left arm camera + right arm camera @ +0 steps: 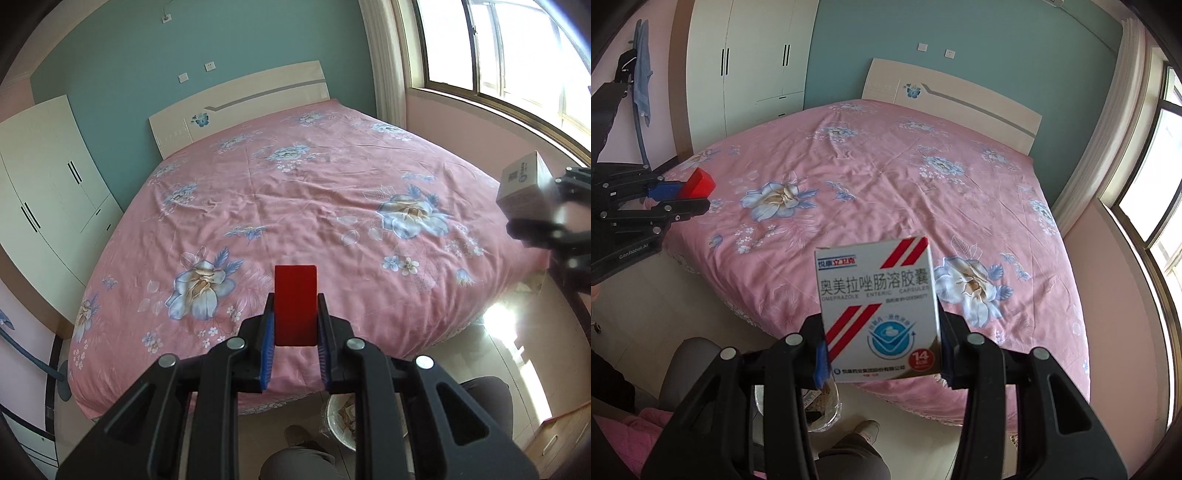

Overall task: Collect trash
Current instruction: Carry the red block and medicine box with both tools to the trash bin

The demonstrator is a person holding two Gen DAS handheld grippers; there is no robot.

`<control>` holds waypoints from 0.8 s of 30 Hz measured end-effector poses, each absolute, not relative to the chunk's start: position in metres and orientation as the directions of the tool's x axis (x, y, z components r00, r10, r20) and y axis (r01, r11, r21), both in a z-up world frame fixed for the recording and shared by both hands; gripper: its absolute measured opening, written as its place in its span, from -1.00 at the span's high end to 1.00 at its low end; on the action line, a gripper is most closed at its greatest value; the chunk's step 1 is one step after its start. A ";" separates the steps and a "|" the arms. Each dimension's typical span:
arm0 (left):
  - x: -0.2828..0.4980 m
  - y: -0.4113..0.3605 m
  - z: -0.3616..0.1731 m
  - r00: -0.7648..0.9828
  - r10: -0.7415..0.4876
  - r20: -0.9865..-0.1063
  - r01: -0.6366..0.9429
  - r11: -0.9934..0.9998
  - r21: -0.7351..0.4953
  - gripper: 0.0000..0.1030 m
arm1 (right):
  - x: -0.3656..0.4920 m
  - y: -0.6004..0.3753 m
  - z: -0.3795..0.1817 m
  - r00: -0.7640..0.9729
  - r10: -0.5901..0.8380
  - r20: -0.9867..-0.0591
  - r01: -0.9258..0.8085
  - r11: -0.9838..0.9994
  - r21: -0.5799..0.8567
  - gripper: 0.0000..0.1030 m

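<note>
- My left gripper has its jaws clamped on a small red box, gripped by its two long sides so most of the box sticks out ahead of the blue pads, clear and free to fall once released.
- My right gripper has its jaws clamped on a white medicine box, printed face up toward the camera; it is pinched near its lower end, which I judge keeps it steady while it is carried.
- Both boxes are in the air in front of the pink flowered bed, not resting on it; nothing else that looks like trash shows on the cover.
- The bin, lined with a clear bag and already holding some scraps, stands on the floor at the foot of the bed, just beside the person's knee and shoe. It sits below and behind both grippers' jaws.
- I take it that I hold one box per gripper so both can go to the bin in one trip.
- Next, I'd bring each box over the bin's mouth before opening; letting go here risks dropping them on the floor or the bed edge.
</note>
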State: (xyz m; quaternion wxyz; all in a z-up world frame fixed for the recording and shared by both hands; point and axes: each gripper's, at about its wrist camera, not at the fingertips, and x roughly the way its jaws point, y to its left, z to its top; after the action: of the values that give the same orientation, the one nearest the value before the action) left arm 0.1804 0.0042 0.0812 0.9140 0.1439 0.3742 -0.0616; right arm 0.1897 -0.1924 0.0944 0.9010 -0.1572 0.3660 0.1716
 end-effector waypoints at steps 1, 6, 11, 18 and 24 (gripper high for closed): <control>0.180 0.006 0.069 0.698 -0.010 -0.716 0.228 0.951 0.210 0.57 | 0.189 -0.191 0.084 0.660 0.198 -0.725 -0.433 0.888 -0.152 0.12; 0.180 0.013 0.009 0.630 0.002 -0.777 0.242 0.949 0.199 0.57 | 0.185 -0.181 0.034 0.595 0.210 -0.775 -0.473 0.871 -0.128 0.12; 0.179 0.019 -0.039 0.563 0.007 -0.826 0.256 0.949 0.183 0.57 | 0.185 -0.176 -0.010 0.526 0.215 -0.823 -0.494 0.865 -0.090 0.12; 0.180 0.021 -0.087 0.491 0.010 -0.871 0.269 0.949 0.162 0.57 | 0.190 -0.168 -0.061 0.444 0.218 -0.869 -0.504 0.863 -0.041 0.12; 0.182 0.018 -0.126 0.426 0.006 -0.905 0.284 0.949 0.140 0.57 | 0.188 -0.159 -0.103 0.371 0.215 -0.903 -0.517 0.856 -0.009 0.12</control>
State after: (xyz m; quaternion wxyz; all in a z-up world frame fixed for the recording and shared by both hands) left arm 0.1820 0.0184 -0.1255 0.8331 0.1369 0.5293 -0.0835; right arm 0.1885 -0.1588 -0.1027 0.8149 -0.1469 0.5139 0.2244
